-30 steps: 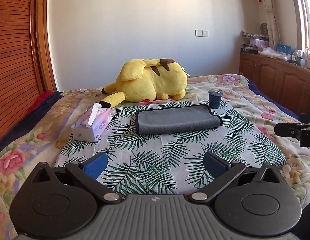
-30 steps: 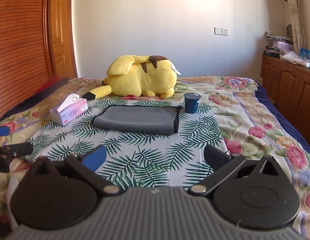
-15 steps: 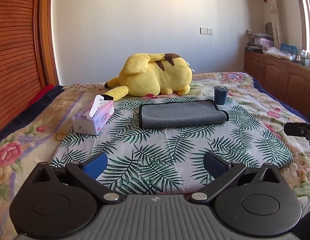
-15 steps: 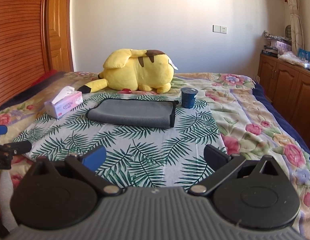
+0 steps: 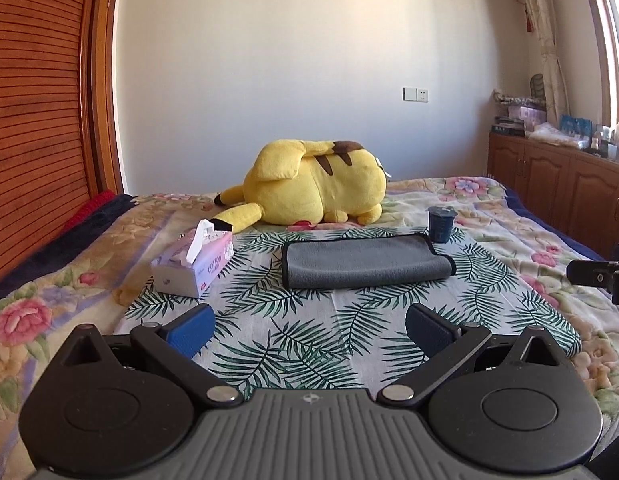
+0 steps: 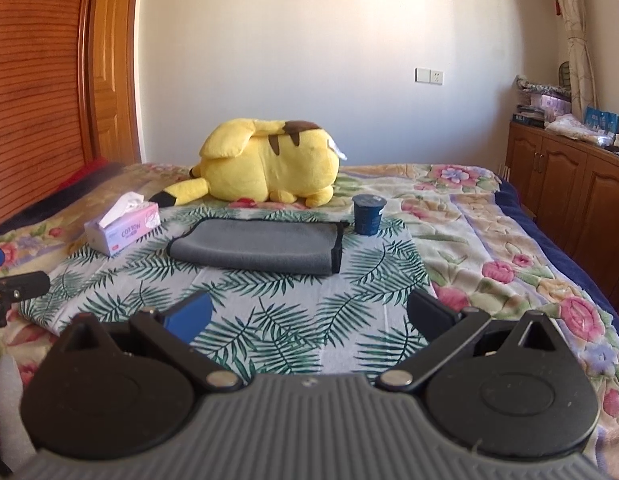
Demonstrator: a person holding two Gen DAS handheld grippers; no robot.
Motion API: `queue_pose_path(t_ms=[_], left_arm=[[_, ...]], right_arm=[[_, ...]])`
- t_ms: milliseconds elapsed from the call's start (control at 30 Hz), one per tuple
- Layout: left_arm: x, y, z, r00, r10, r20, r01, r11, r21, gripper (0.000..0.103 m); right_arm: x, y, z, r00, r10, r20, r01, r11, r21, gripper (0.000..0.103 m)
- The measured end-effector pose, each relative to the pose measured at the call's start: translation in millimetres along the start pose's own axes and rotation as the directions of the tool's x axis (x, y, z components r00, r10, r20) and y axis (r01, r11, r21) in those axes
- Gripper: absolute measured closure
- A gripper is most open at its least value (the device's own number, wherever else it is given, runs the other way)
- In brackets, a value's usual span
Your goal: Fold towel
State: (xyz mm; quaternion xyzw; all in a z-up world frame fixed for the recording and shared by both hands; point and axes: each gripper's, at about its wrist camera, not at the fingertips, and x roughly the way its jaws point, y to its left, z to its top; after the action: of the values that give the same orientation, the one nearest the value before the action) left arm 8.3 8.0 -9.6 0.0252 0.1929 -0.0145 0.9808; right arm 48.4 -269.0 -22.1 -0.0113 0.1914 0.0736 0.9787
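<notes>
A grey towel (image 5: pixel 365 262) with a dark hem lies folded into a flat rectangle on the palm-leaf cloth (image 5: pixel 309 332) on the bed; it also shows in the right wrist view (image 6: pixel 257 249). My left gripper (image 5: pixel 309 326) is open and empty, held well short of the towel near the bed's front edge. My right gripper (image 6: pixel 309 314) is open and empty too, equally far back. Each gripper's tip shows at the edge of the other's view.
A yellow plush toy (image 5: pixel 313 190) lies behind the towel. A tissue box (image 5: pixel 193 266) stands to the towel's left, a dark blue cup (image 5: pixel 441 223) at its far right corner. Wooden cabinets (image 5: pixel 557 188) line the right wall, a wooden wardrobe (image 5: pixel 37 120) the left.
Both grippers have tilted up and drawn back a little, so the towel sits lower and slightly farther off in both views. The towel has not moved.
</notes>
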Motion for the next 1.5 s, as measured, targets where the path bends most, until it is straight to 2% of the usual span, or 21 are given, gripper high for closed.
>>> queue_pose_path(t_ms=[133,500,1500], left_arm=[[-3.5,-0.6,0.8,1.000,0.000,0.019,0.000,1.000,0.005,0.016],[-10.5,2.1,3.1,0.999,-0.006,0.054,0.007,1.000,-0.018,0.016],[-14.5,2.9,5.7,0.997,0.003,0.082,-0.003,1.000,-0.002,0.016]], right_arm=[[-6.1,-1.0,0.8,0.999,-0.017,0.050,0.017,1.000,0.001,0.000],[-12.2,-1.7,1.7,0.995,-0.034,0.099,0.034,0.999,-0.003,0.000],[-13.3,-0.9,1.1,0.994,-0.036,0.101,0.036,0.999,-0.007,0.000]])
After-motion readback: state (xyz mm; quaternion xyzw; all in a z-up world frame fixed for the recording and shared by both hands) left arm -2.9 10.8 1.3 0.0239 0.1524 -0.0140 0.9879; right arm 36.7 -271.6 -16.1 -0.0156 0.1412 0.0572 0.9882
